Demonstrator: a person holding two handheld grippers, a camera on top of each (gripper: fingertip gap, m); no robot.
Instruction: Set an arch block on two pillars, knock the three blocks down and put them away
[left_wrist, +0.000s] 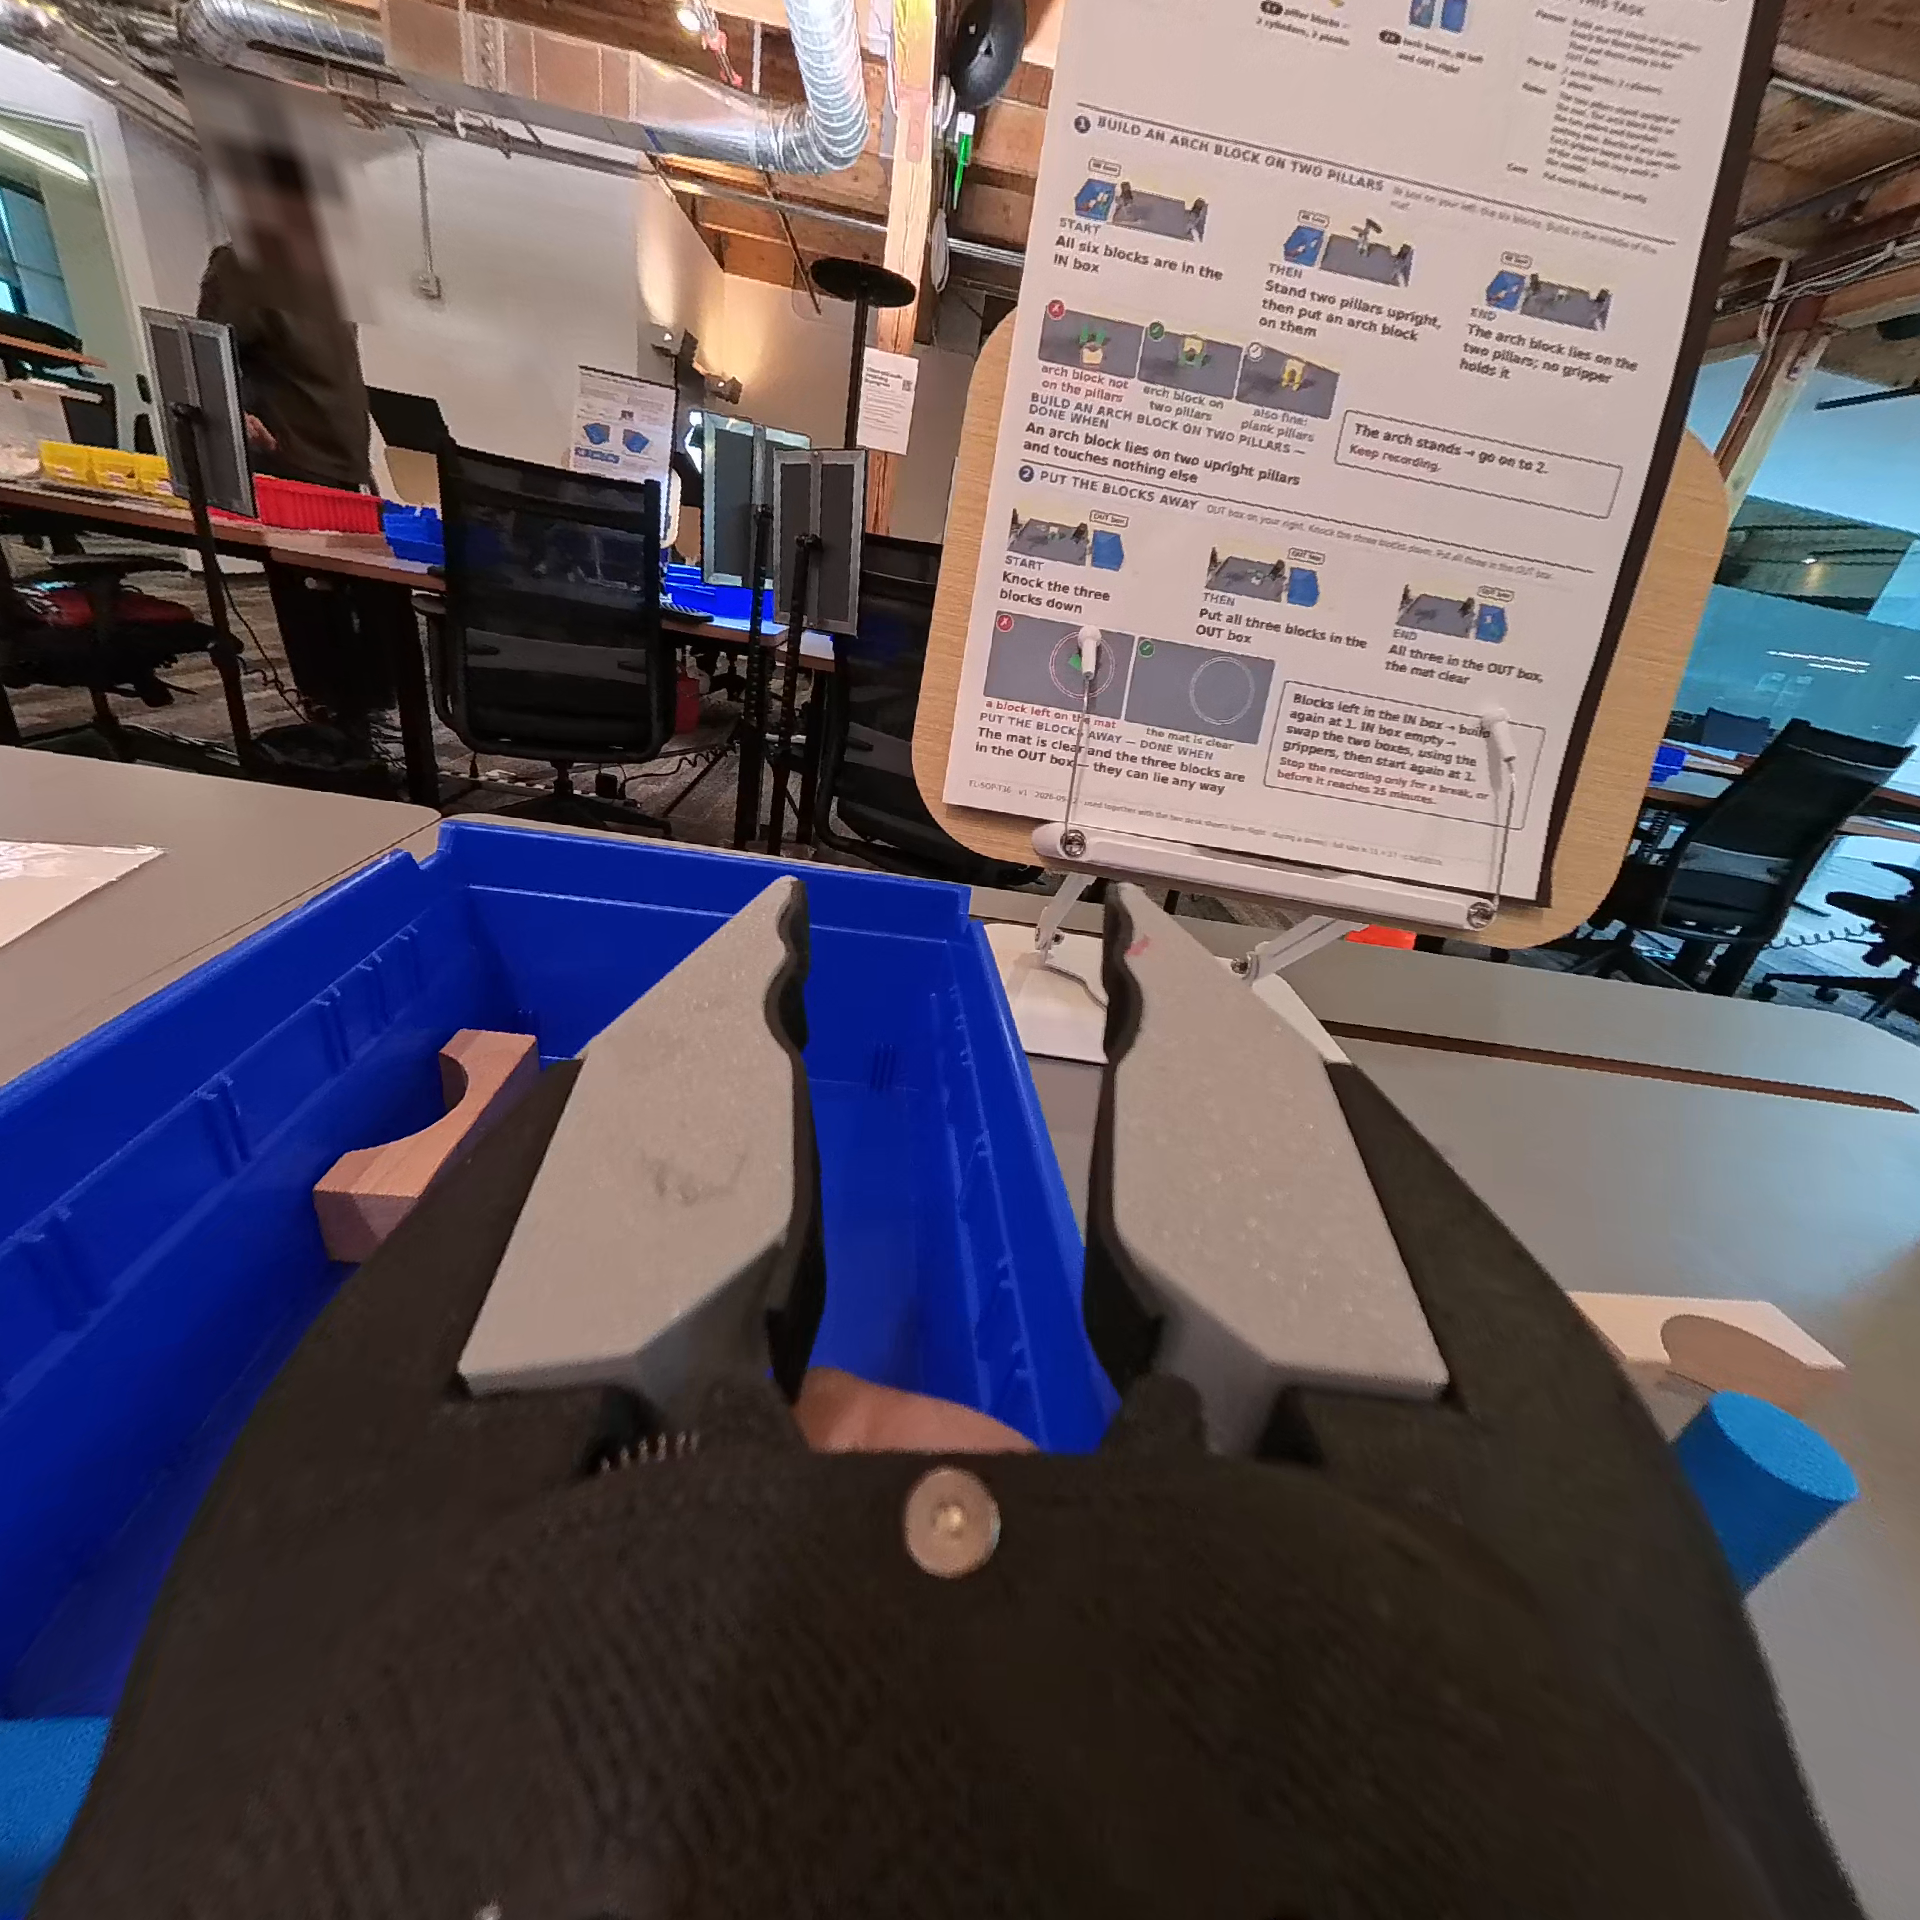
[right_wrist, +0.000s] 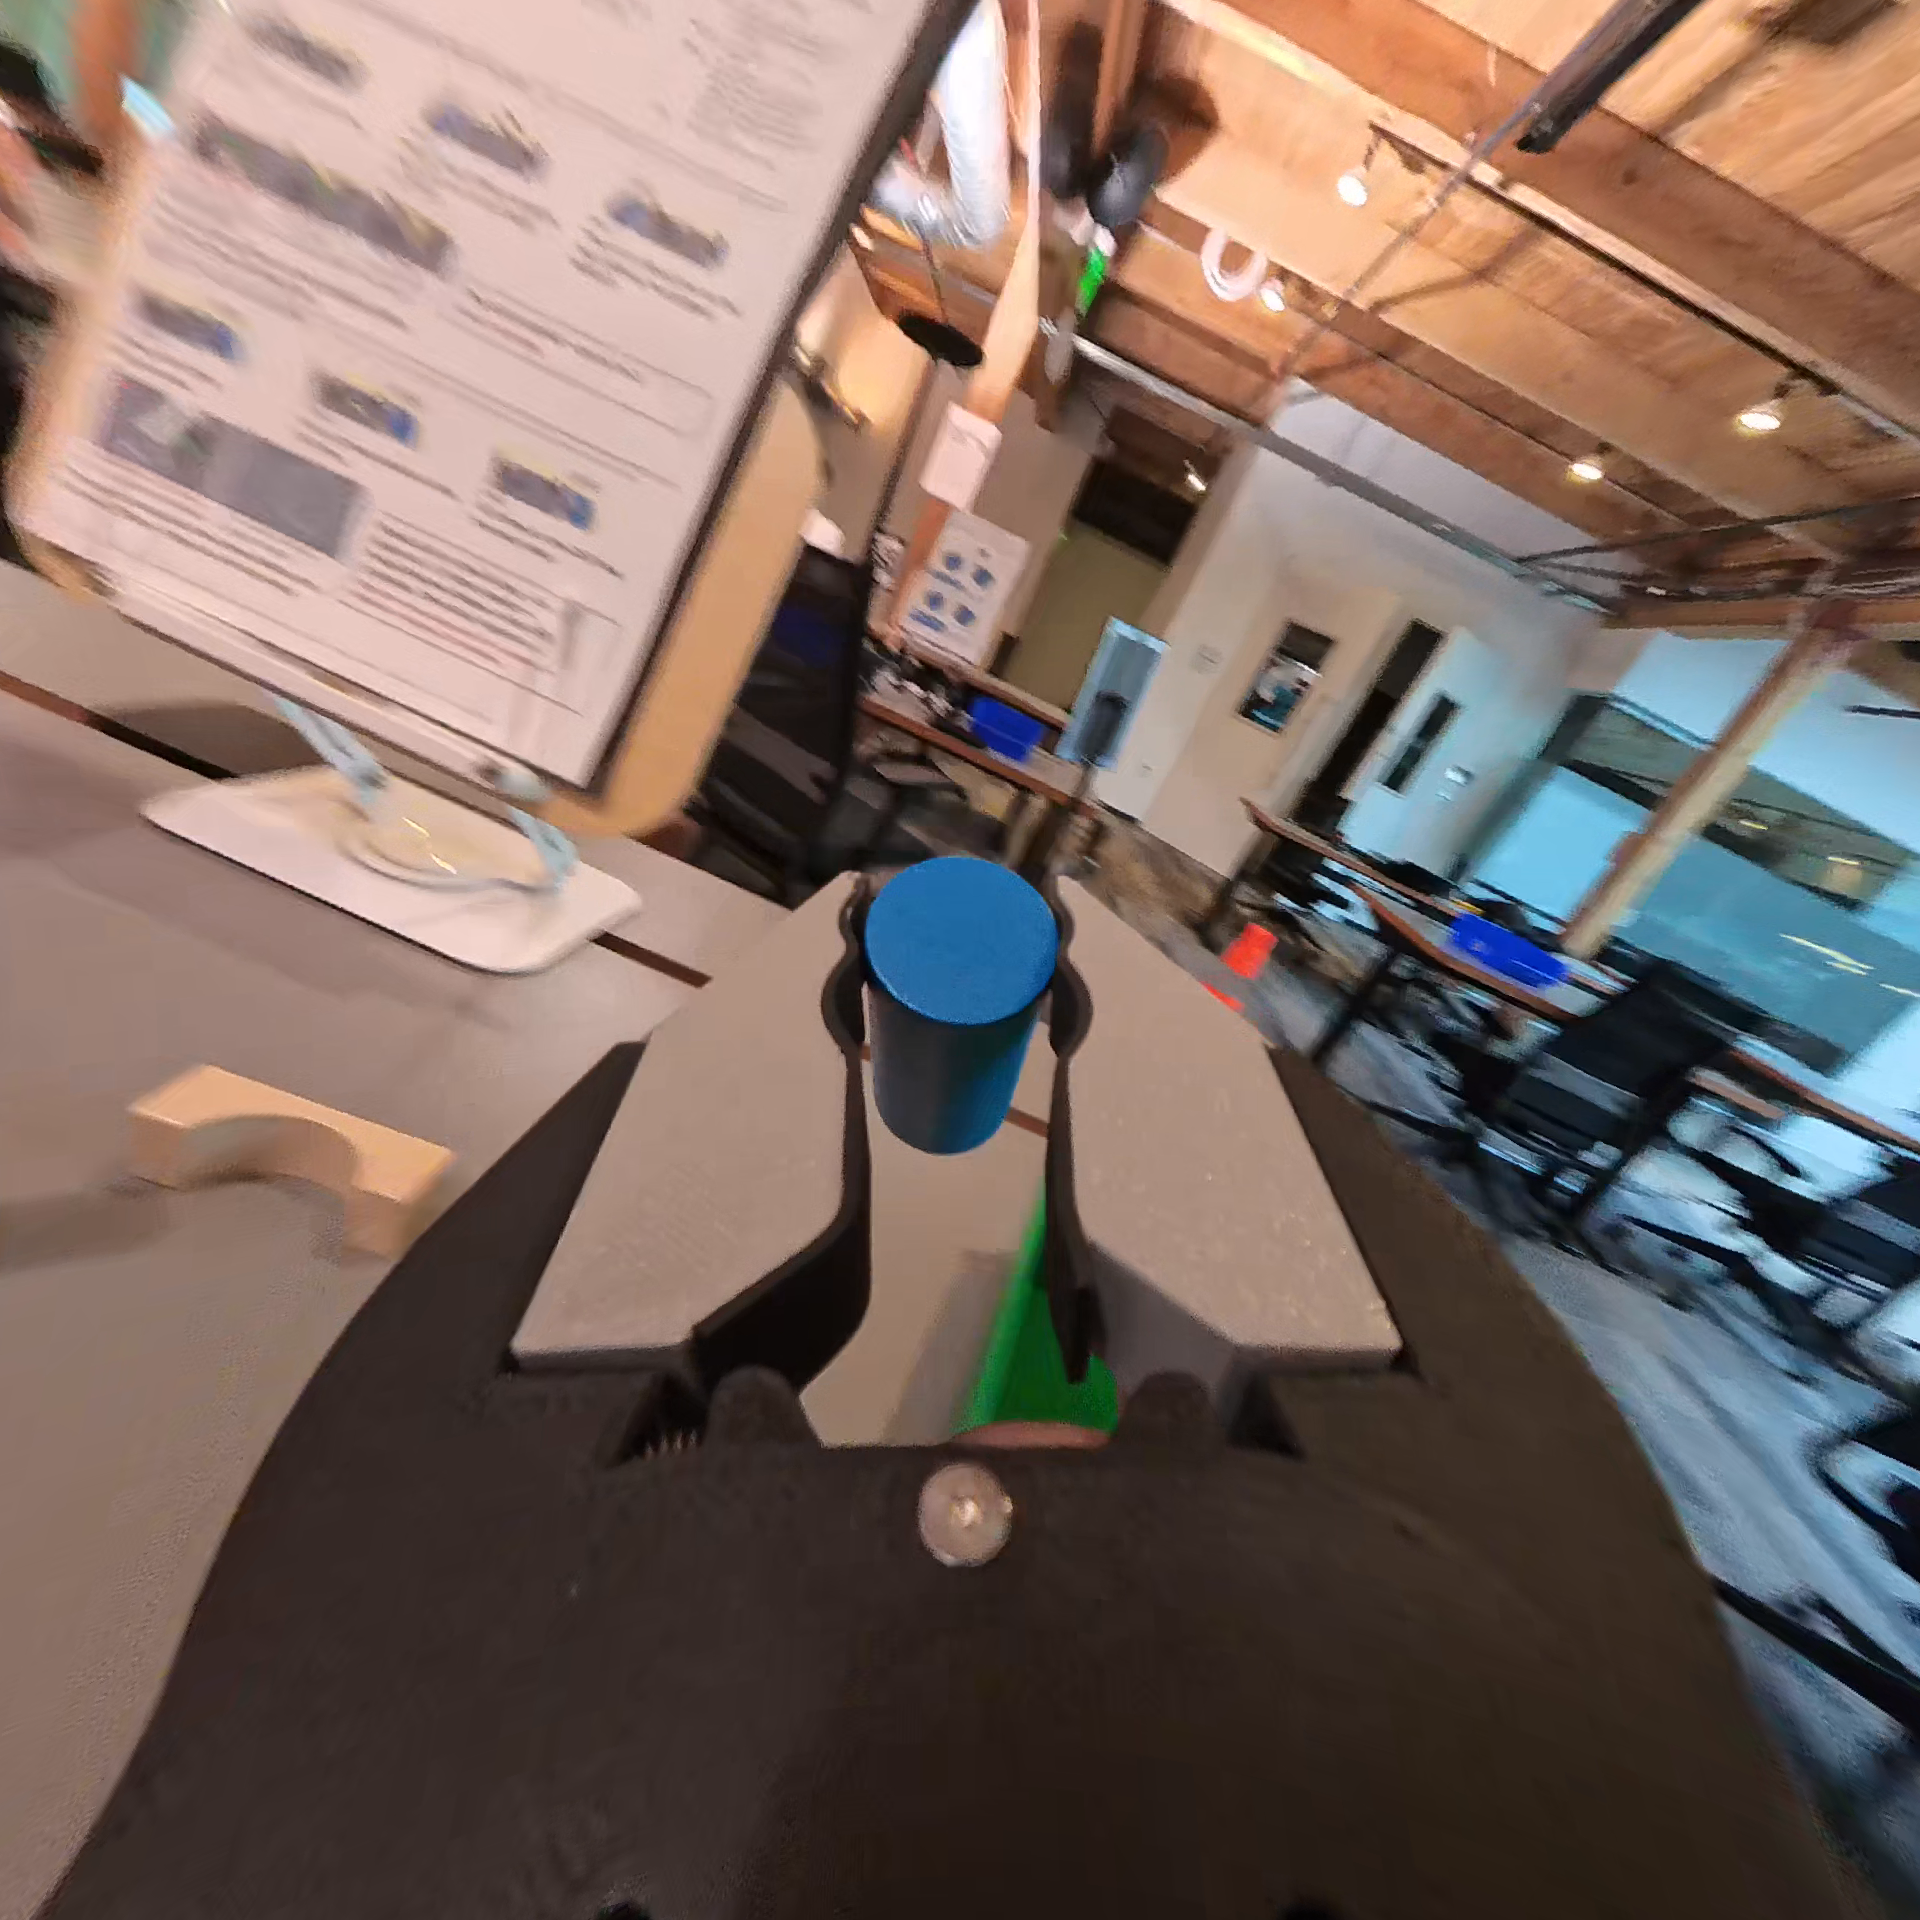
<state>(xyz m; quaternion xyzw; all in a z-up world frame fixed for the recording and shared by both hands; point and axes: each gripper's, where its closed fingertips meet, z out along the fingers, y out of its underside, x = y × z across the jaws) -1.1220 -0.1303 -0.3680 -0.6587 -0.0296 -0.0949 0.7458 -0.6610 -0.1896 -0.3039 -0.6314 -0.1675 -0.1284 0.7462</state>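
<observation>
- Blue bin (left_wrist: 260, 1195) sits under and left of our left gripper (left_wrist: 951, 977); a brown arch block (left_wrist: 436, 1132) lies inside it, just left of the left finger (left_wrist: 665, 1143).
- Left fingers stand apart with nothing between them; only the bin wall and table (left_wrist: 1558, 1174) show through the gap.
- Pale arch block (right_wrist: 291, 1153) lies on the table, well left of the right gripper (right_wrist: 961, 977) and not between any fingers.
- Right gripper is clamped on a blue cylinder (right_wrist: 956, 997), pads pressing both sides near the tips, cylinder upright and lifted off the table.
- Green block (right_wrist: 1029, 1351) shows low behind the right finger (right_wrist: 1195, 1143); we can't tell how it rests.
- Our judgement: either a pillar is being carried to be stood up, or it's the put-away step with one block in transit; the frames don't settle it.
- Next move calls for carrying the cylinder to its spot and parting the fingers only once it's supported; the pale arch needs a grasp after.
</observation>
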